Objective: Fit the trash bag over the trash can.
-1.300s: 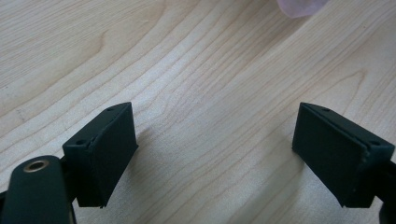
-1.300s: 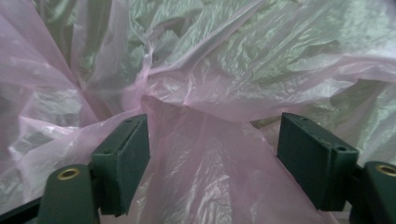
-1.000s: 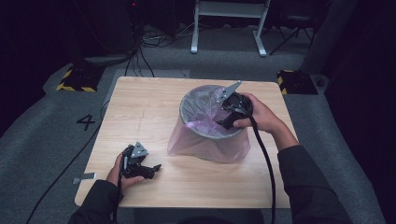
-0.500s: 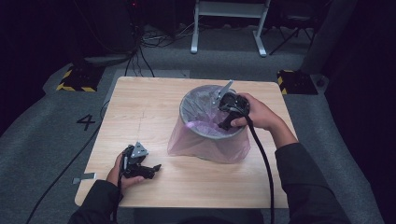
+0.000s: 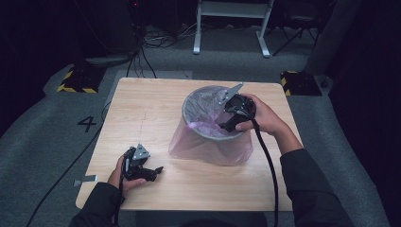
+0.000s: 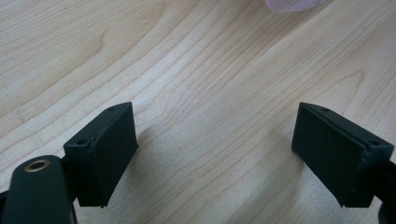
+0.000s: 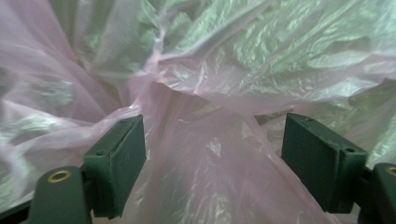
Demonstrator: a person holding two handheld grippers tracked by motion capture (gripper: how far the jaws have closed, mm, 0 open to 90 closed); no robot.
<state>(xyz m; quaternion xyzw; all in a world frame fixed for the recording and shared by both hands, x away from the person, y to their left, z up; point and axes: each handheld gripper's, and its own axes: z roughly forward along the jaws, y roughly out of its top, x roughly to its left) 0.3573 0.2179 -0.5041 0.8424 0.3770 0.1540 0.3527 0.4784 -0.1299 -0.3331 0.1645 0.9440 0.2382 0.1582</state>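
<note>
A grey mesh waste bin (image 5: 190,124) stands right of the table's centre, lined with a thin pink plastic bag (image 5: 198,145) that hangs over its rim. My right gripper (image 5: 223,126) reaches down into the bin's mouth from the right. Its jaws have just been opening and stand wide apart; crumpled pink film (image 7: 210,70) lies beyond and between them (image 7: 215,163), pressed by neither pad. My left gripper (image 5: 157,171) rests on the wood near the front left, open, with bare table between its jaws (image 6: 215,154).
The wooden table (image 5: 142,109) has free surface to the left of and behind the bin. A black cable (image 5: 267,161) trails from the right gripper over the front edge. Grey floor with cables and a table frame (image 5: 231,28) surrounds it.
</note>
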